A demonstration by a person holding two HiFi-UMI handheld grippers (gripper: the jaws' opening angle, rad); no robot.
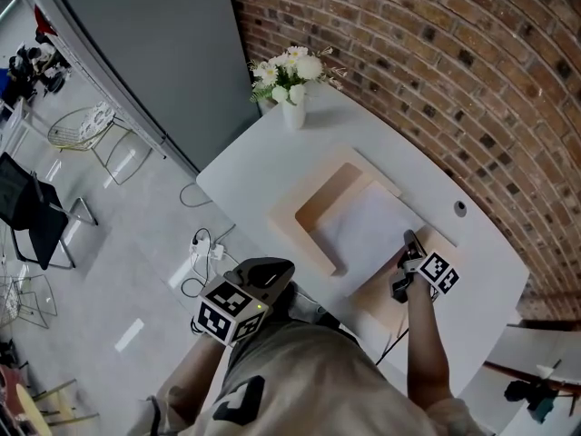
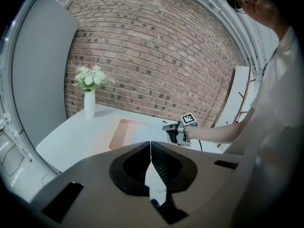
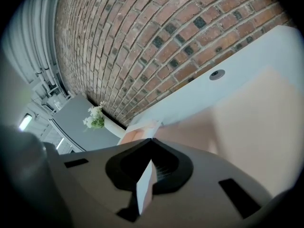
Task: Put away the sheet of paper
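Note:
A white sheet of paper (image 1: pixel 363 225) lies tilted over a shallow pale wooden tray (image 1: pixel 309 214) on the white table (image 1: pixel 263 166). My right gripper (image 1: pixel 408 248) is shut on the sheet's near right corner. In the right gripper view the paper (image 3: pixel 144 186) shows edge-on between the closed jaws of the right gripper (image 3: pixel 151 148), with the tray (image 3: pixel 247 122) beyond. My left gripper (image 1: pixel 268 272) hangs off the table's front edge by my body. Its jaws are shut and hold nothing. From the left gripper (image 2: pixel 150 148) I see the right gripper (image 2: pixel 178 131) at the tray (image 2: pixel 121 132).
A white vase of flowers (image 1: pixel 292 94) stands at the table's far corner. A round cable hole (image 1: pixel 459 208) sits near the brick wall (image 1: pixel 436 71). Cables and a power strip (image 1: pixel 204 248) lie on the floor at left, beside chairs (image 1: pixel 36 216).

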